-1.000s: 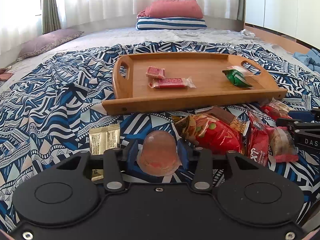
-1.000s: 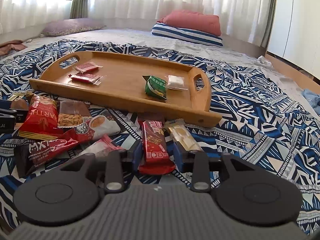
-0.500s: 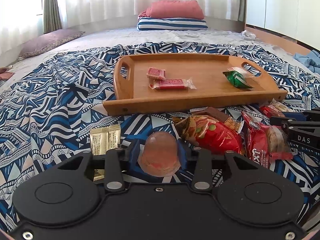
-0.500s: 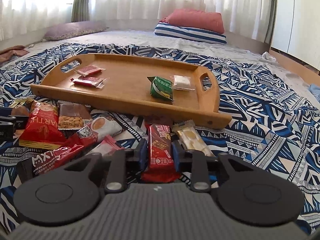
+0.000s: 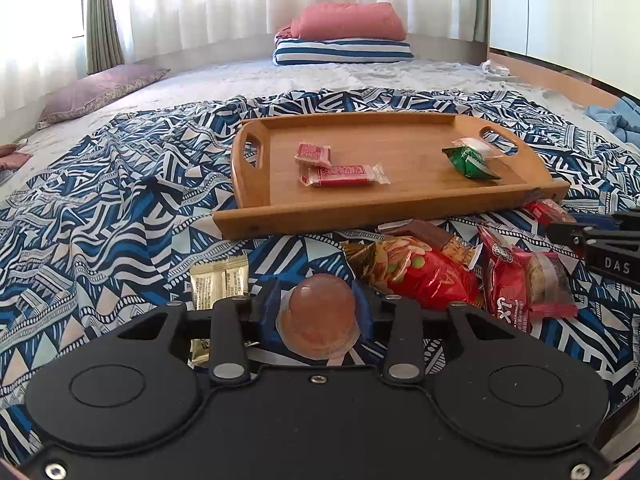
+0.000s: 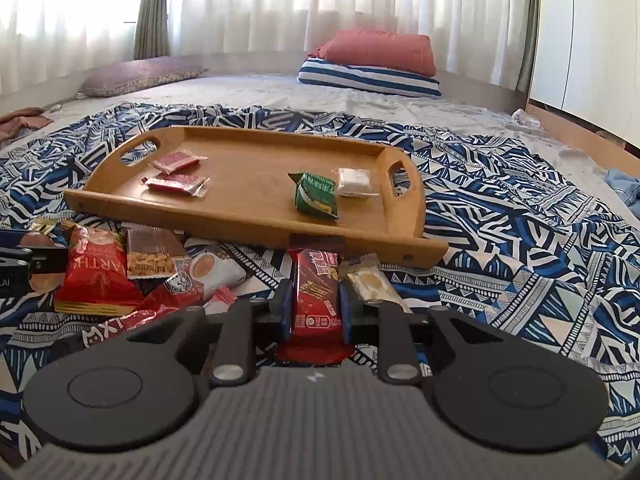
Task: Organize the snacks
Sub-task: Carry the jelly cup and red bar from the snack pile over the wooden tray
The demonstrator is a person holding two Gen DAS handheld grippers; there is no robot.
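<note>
You have four snacks on the wooden tray point(image 5: 400, 210), your left gripper point(image 5: 318, 312) clamped on a jelly cup point(image 5: 318, 318), your right gripper point(image 6: 316, 308) closing on a red bar point(image 6: 316, 300), and a pile of packets point(image 5: 460, 272) waiting on the bedspread point(image 5: 100, 220).

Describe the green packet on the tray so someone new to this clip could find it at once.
Start at the wooden tray lying on the blue patterned bedspread. Near the tray's right handle sits the green packet, with a small white wrapped snack beside it on the handle side. It is the only green wrapper in sight; the two other packets on the tray are red, at the far left end.
</note>
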